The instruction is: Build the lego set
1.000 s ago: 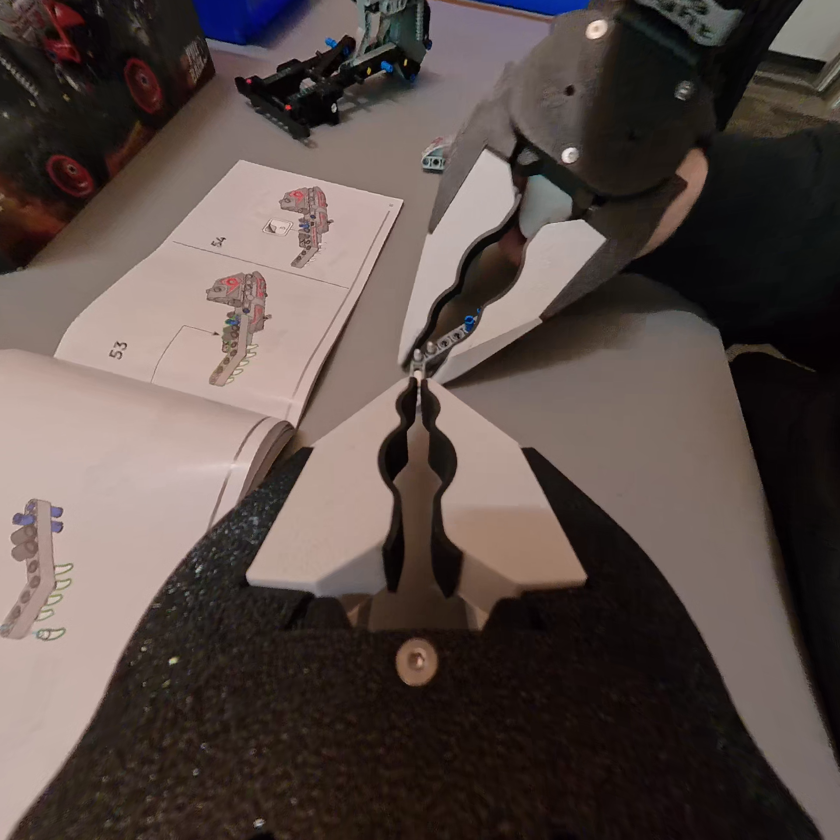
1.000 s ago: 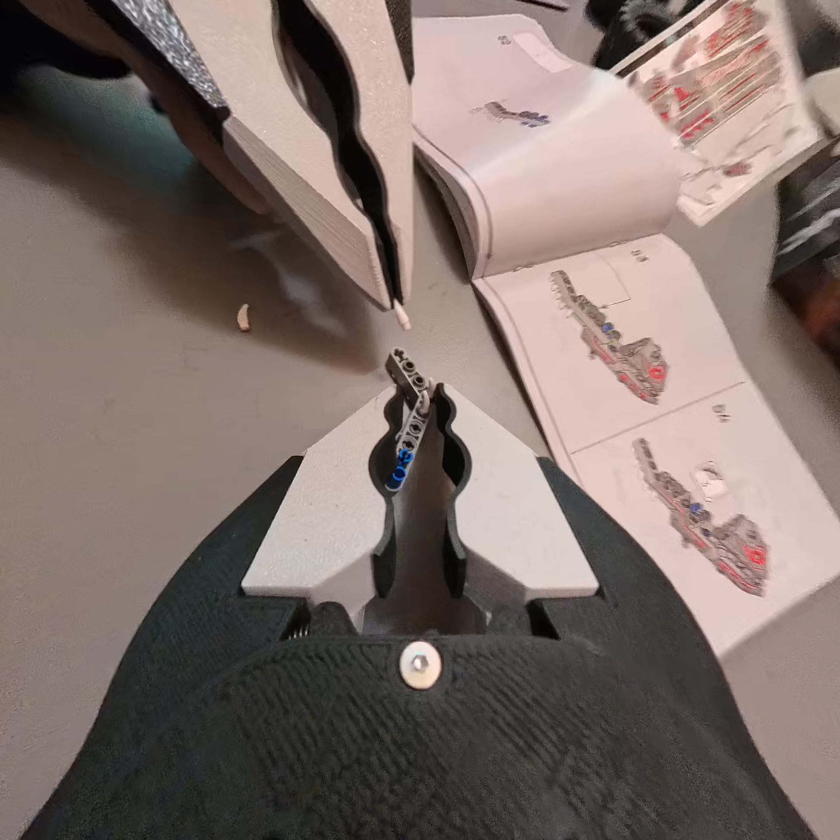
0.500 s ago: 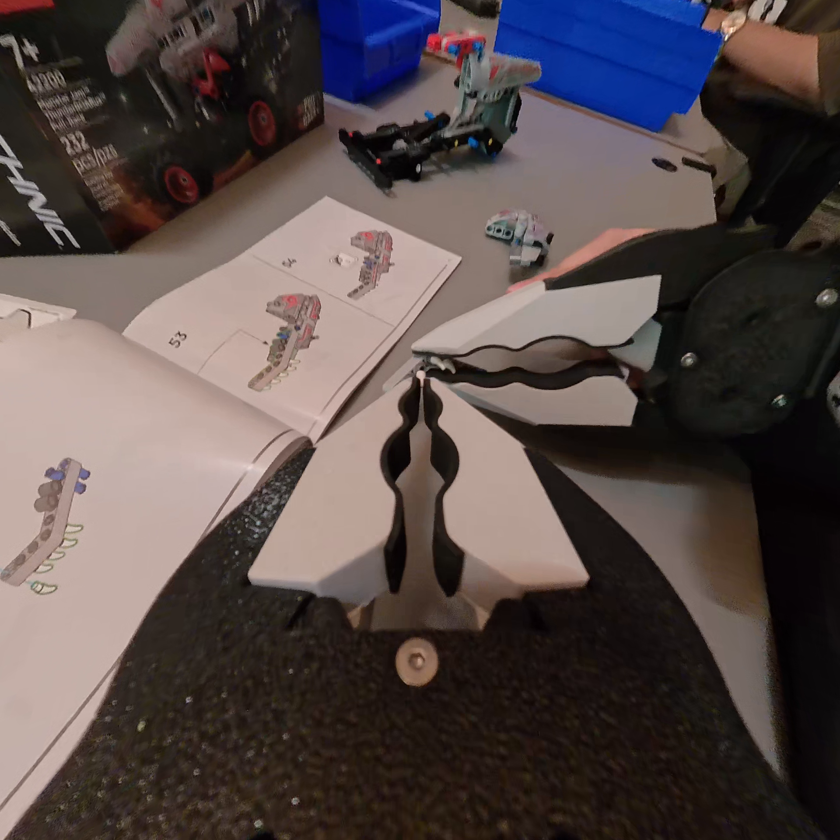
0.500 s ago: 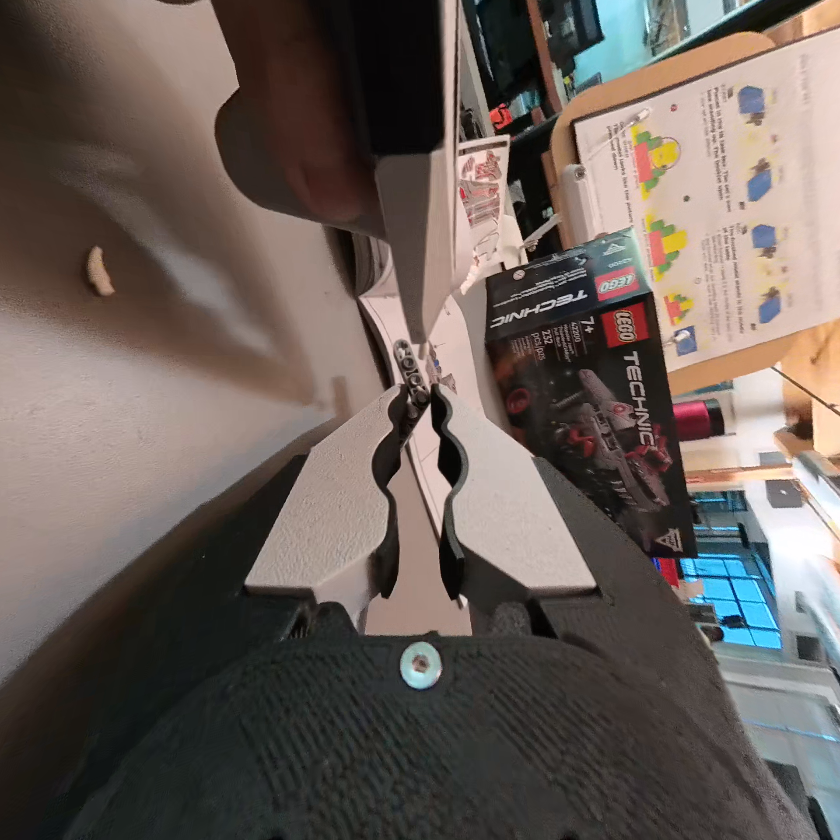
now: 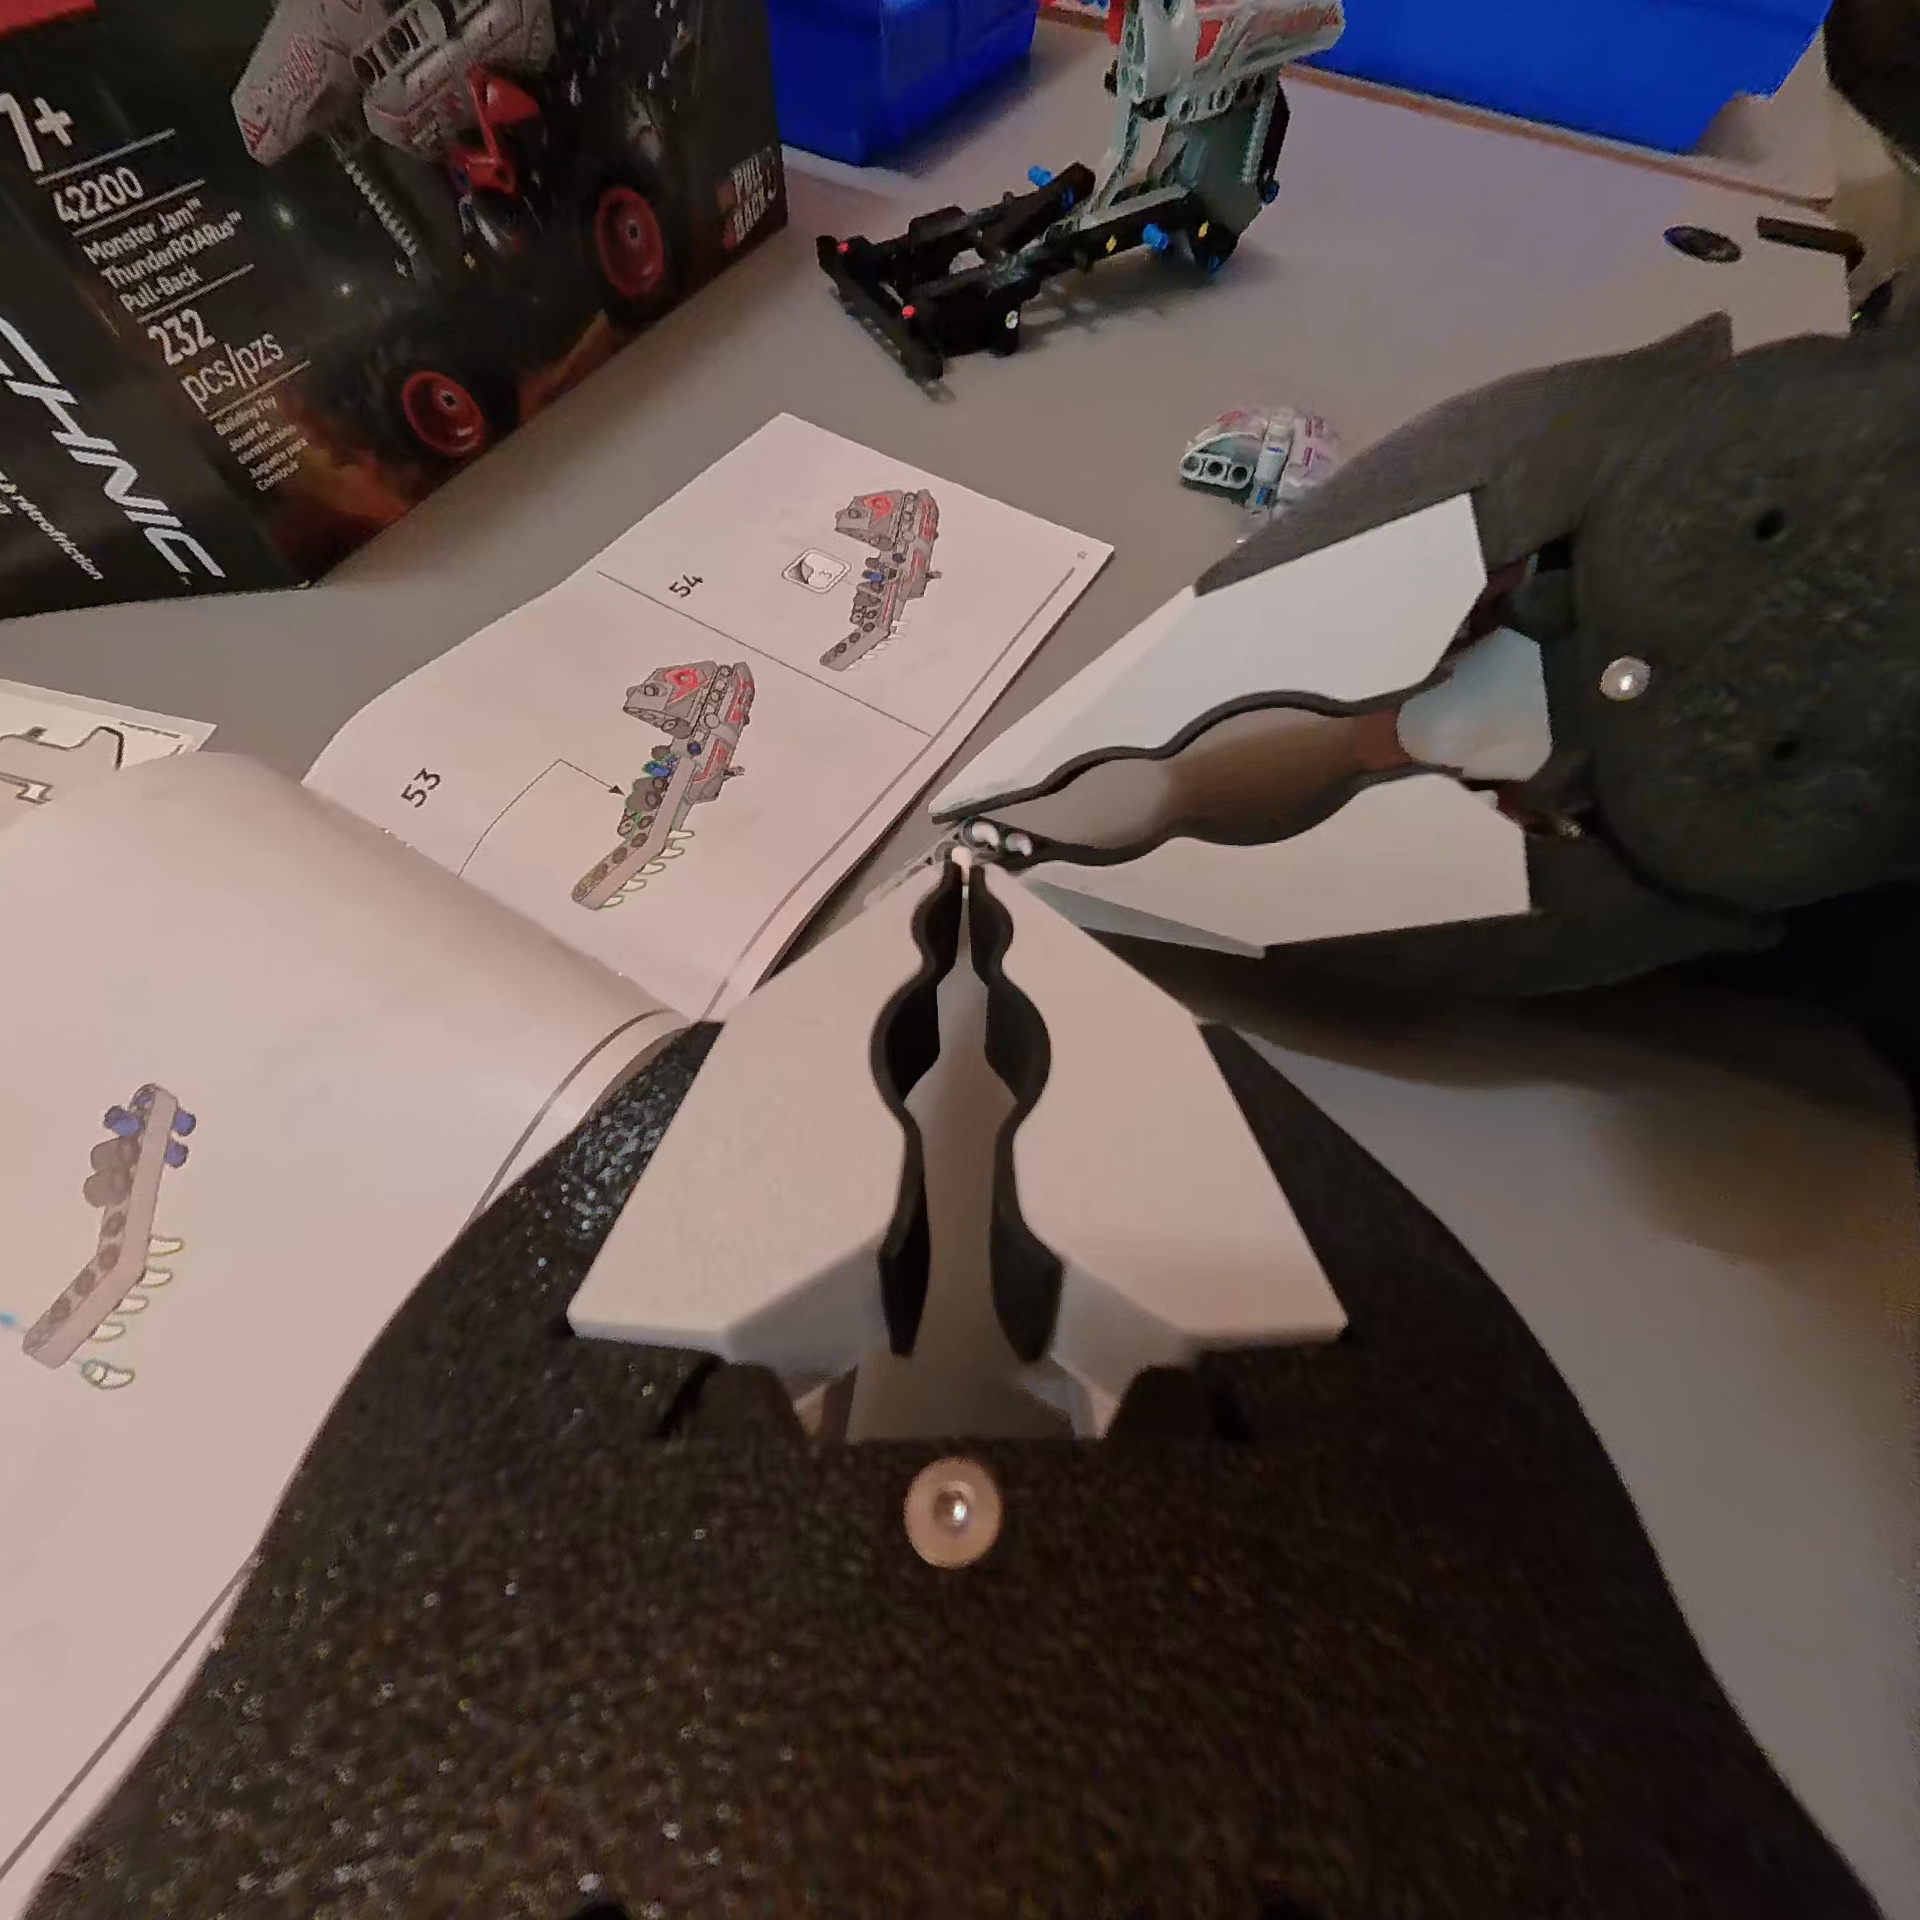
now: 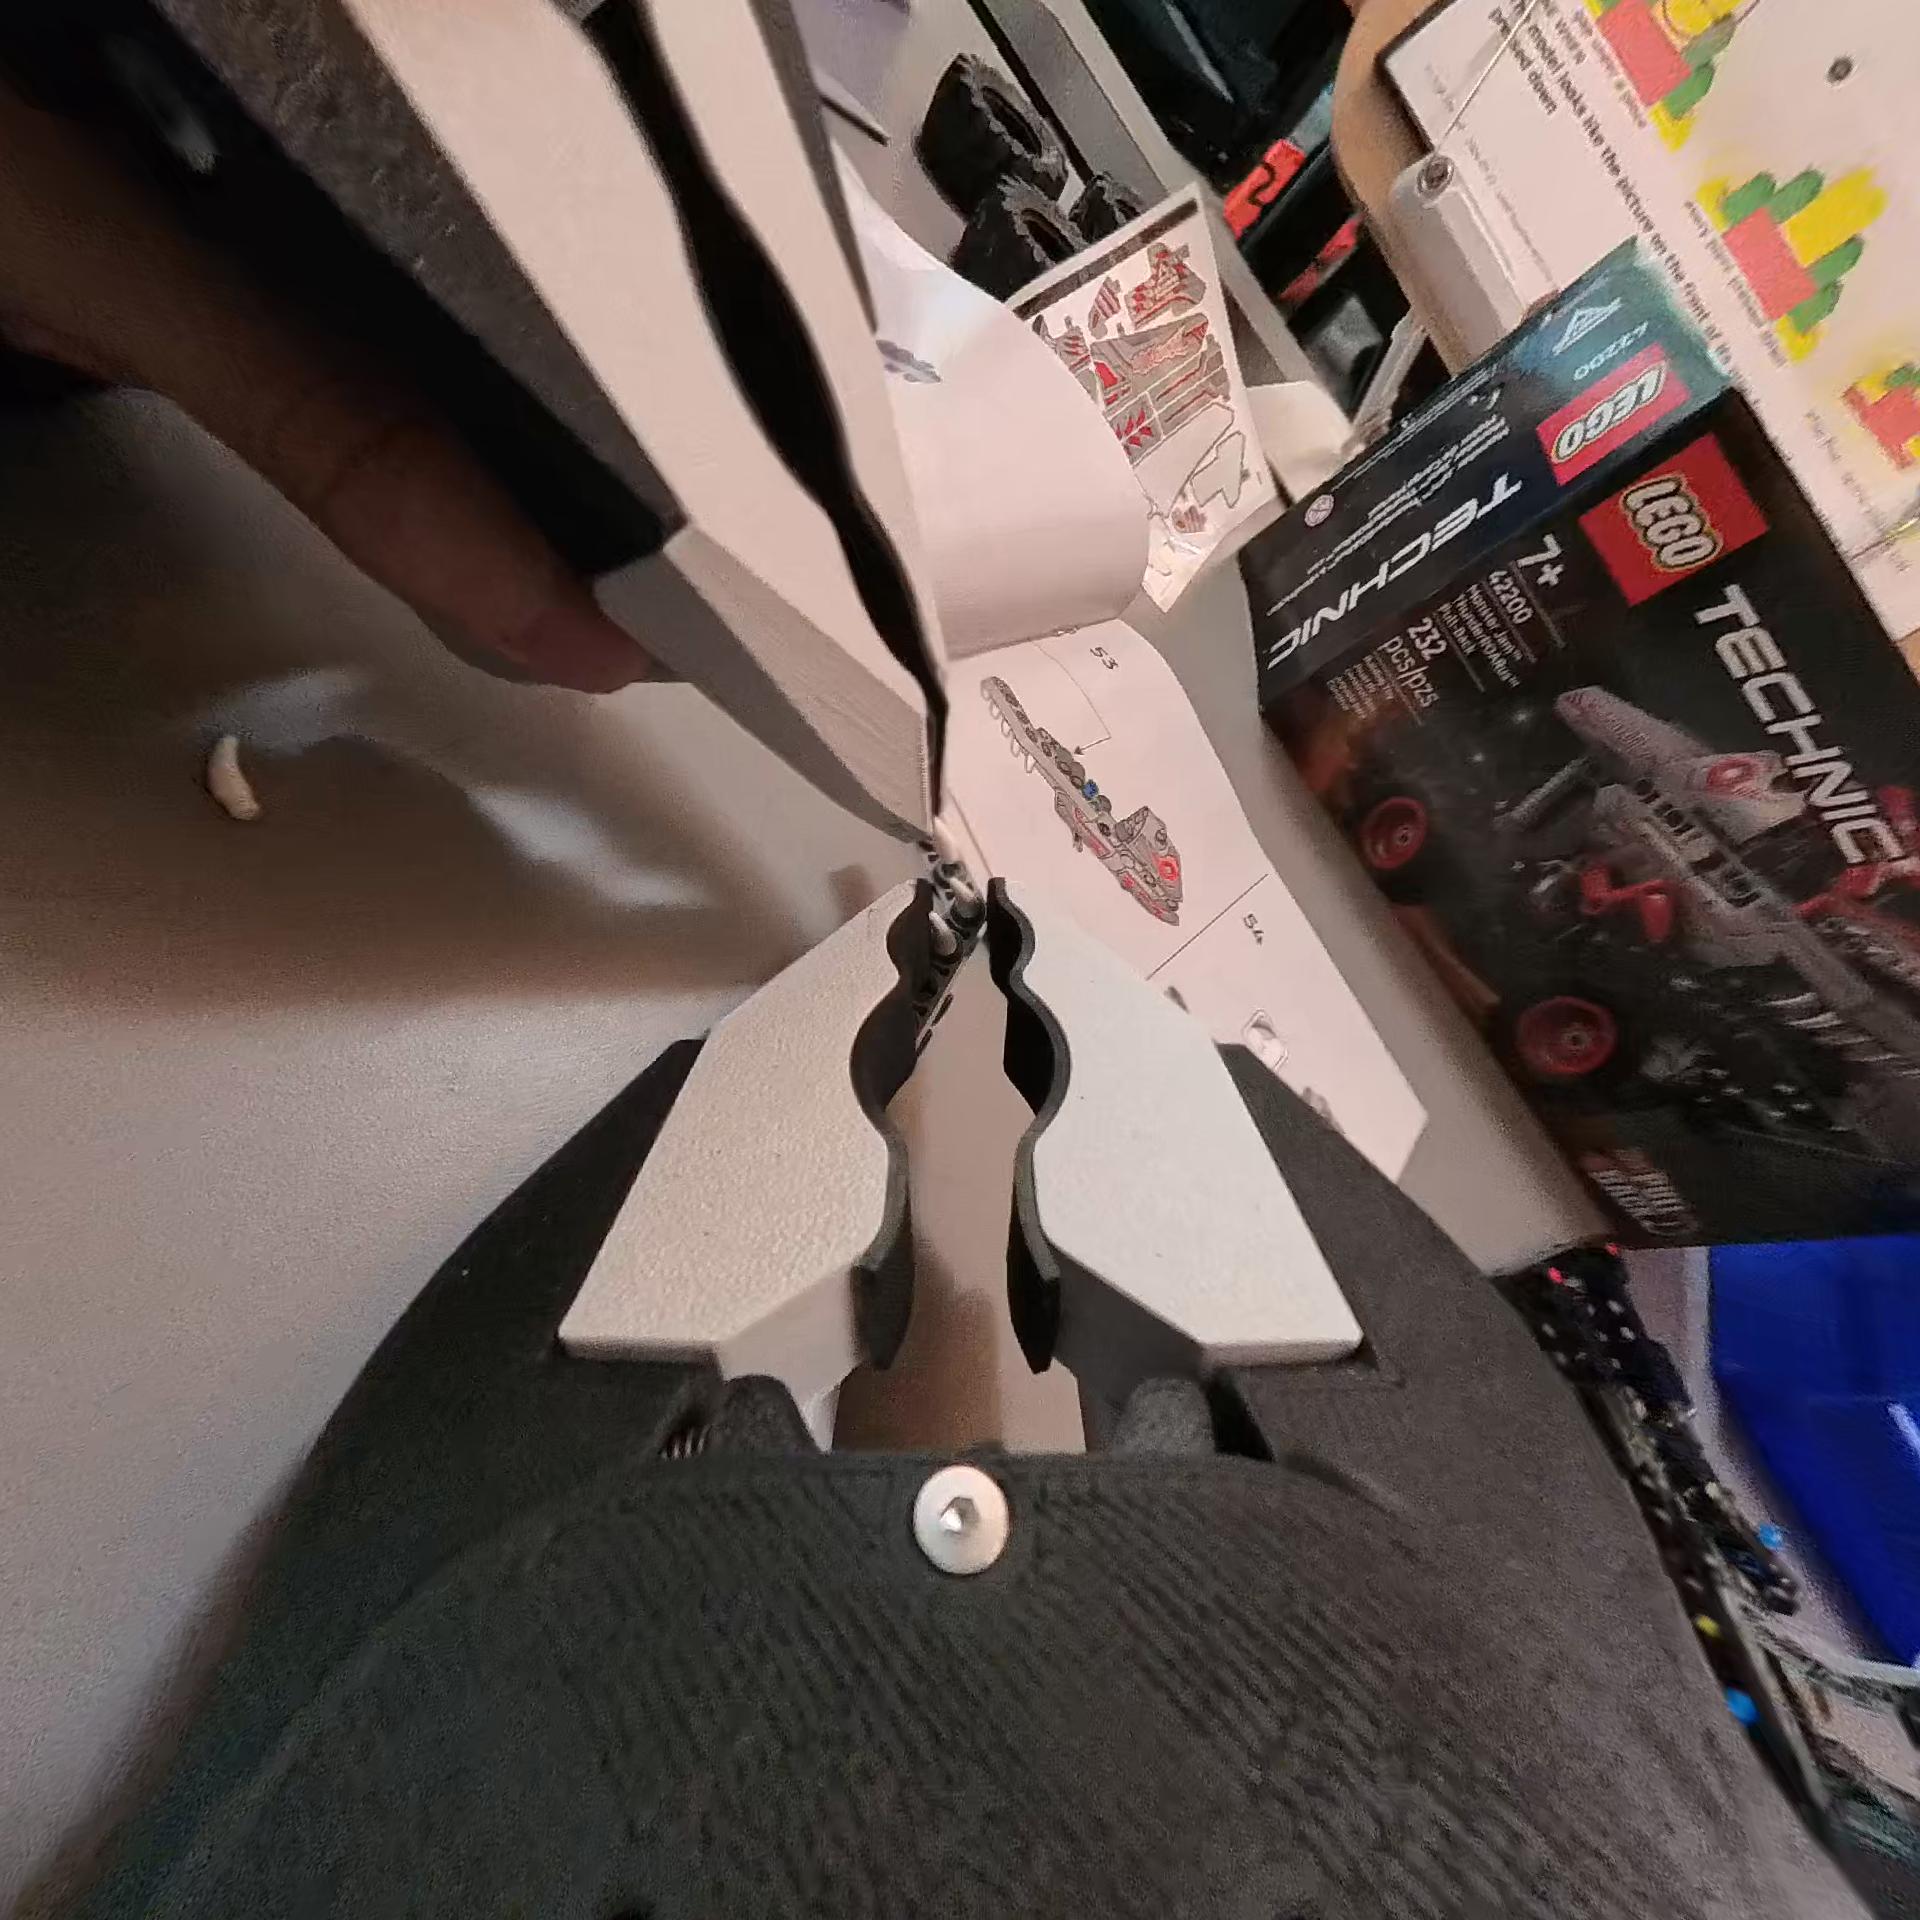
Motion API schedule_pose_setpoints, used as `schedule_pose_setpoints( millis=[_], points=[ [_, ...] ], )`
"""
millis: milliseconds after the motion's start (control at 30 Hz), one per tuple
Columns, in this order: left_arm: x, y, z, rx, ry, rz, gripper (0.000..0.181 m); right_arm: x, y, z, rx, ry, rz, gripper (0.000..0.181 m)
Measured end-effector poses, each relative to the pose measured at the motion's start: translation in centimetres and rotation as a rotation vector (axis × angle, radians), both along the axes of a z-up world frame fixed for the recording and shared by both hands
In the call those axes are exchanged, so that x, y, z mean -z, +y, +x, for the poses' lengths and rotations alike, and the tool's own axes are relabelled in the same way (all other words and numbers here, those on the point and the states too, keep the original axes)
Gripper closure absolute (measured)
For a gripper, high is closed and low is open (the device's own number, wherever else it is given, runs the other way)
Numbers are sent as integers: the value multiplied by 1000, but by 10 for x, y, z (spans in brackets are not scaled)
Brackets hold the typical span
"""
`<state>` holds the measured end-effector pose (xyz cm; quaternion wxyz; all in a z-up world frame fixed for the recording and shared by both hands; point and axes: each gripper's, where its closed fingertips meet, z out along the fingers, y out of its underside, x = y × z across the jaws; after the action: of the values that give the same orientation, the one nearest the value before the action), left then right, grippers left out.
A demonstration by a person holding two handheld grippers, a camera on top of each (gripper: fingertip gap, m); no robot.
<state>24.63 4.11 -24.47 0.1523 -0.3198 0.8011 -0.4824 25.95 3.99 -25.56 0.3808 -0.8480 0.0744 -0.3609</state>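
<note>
Left wrist view showed the left hand-held gripper [image 5: 964,883] pinching a white tooth [image 5: 963,858] tip-to-tip against the beam [image 6: 940,925] clamped in the right hand-held gripper [image 6: 961,899], with the half-built chassis [image 5: 1049,234] far ahead, so much remained.

The booklet [image 5: 727,727] is smooth paper. The box [image 6: 1621,831] is shiny card. The left gripper [image 5: 961,883] looks rough and speckled, the surface [image 5: 1558,1247] dull.

grey holed beam [image 6: 940,940] | lying pinched at frame centre | small white tooth piece [image 5: 964,858] | touching beam's end
</note>
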Motion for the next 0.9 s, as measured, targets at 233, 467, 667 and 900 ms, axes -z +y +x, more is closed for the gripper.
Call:
schedule_pose_setpoints(
  millis=[233,467,667,900],
  points=[
    [3,1,1,-5,4,19,181,9,1,1,11,8,-58,167],
    [8,3,3,-20,24,50,181,9,0,1,15,16,-53,167],
    [13,4,5,-27,69,54,181,9,1,1,-9,58,-37,165],
    [15,5,8,-33,117,24,181,10,-1,3,3,102,-19,167]
  ],
)
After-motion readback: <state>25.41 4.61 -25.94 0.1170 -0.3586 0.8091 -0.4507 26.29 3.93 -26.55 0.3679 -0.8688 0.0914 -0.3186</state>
